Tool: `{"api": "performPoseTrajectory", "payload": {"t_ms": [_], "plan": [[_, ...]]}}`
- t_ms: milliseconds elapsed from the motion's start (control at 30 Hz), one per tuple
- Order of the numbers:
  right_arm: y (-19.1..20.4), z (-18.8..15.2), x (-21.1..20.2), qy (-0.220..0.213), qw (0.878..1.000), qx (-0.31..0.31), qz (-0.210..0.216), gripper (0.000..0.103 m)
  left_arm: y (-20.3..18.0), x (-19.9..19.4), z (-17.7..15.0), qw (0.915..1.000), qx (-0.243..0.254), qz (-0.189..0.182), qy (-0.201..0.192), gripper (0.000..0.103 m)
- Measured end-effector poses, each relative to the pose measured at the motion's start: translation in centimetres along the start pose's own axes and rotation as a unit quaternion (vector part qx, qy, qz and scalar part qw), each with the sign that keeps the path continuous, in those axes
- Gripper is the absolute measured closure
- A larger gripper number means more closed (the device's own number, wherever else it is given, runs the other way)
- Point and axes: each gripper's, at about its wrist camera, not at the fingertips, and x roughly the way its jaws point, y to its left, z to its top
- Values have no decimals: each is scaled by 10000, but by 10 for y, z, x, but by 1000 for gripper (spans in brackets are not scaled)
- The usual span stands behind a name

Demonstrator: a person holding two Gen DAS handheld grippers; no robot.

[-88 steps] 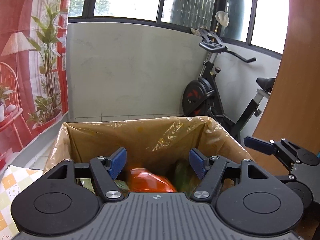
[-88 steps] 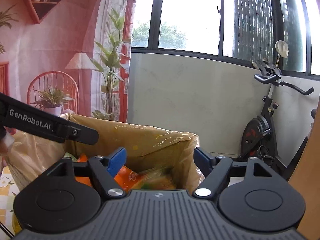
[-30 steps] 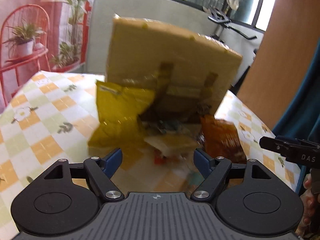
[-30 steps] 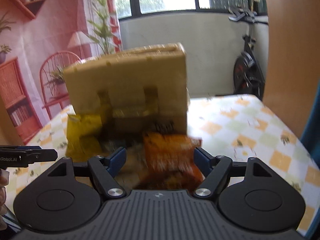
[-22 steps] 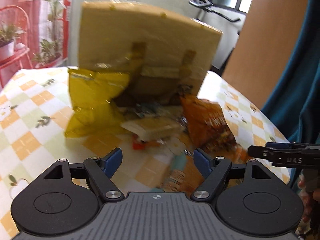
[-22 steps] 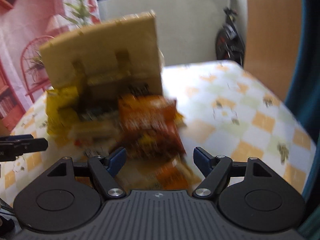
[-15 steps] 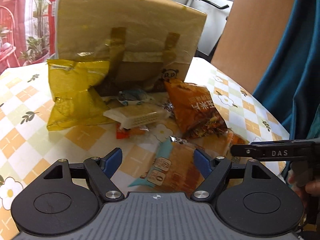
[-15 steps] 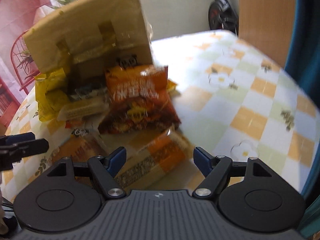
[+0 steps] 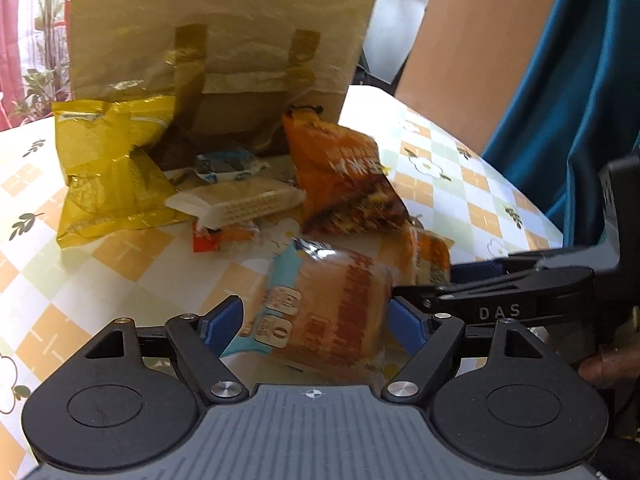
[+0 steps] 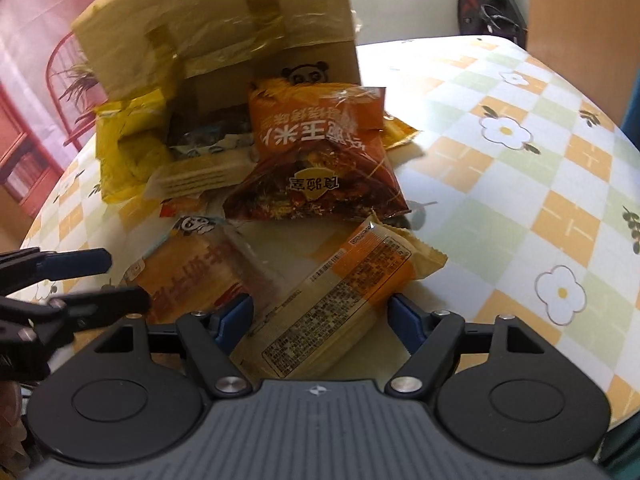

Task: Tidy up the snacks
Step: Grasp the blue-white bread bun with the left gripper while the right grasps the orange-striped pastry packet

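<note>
Both grippers have dropped from above the box opening to the table front, where the snacks now lie spilled. Left gripper [image 9: 316, 322] stands spread, pinching nothing, astride a clear-wrapped bread pack [image 9: 328, 300] lying flat on the checked tablecloth [image 10: 520, 184]. Right gripper [image 10: 320, 320] is likewise spread and empty, straddling an orange-labelled biscuit pack [image 10: 340, 288] just beside the bread. Behind them an orange chip bag [image 10: 320, 156], a yellow bag [image 9: 104, 168] and a pale wafer pack [image 9: 240, 200] lean against the plastic-covered cardboard box [image 9: 216, 44], presumably the destination. Judgement: each tool is lined up for its own pickup
</note>
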Motion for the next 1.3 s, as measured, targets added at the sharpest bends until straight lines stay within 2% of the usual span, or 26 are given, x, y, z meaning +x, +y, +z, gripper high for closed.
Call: {"api": "performPoseTrajectory", "payload": {"t_ms": [200,233,300,433,500,600,833,967,1067,1300], "plan": [[5,-1,1,-37,9999,-85,80,28,0,6,-3,9999,-2,47,136,21],[5,-1,1,-38,9999,-97,99,34,1,8,-3,9998,-31,69,165,21],[6,-1,1,-21,9997,-138,224,38,3,11,-4,9996,-94,132,220,21],[17,-2,5,-9,9990,-371,262,39,11,14,-6,9991,-310,148,266,20],[19,-2,5,-23,9988,-416,255,39,16,14,-6,9988,-406,166,200,24],[17,-2,5,-24,9989,-349,312,40,21,12,-7,9982,-512,303,112,27],[18,-2,6,-23,9985,-387,390,43,40,7,-7,9922,-1060,651,31,27],[28,0,9,-43,9966,-672,469,46,49,2,-6,9856,-1377,981,-11,26],[35,3,10,-133,9950,-861,479,46,56,0,-6,9819,-1546,1092,-53,25],[38,0,7,-137,9954,-920,221,45,52,4,0,9843,-1365,1122,-51,20]]}}
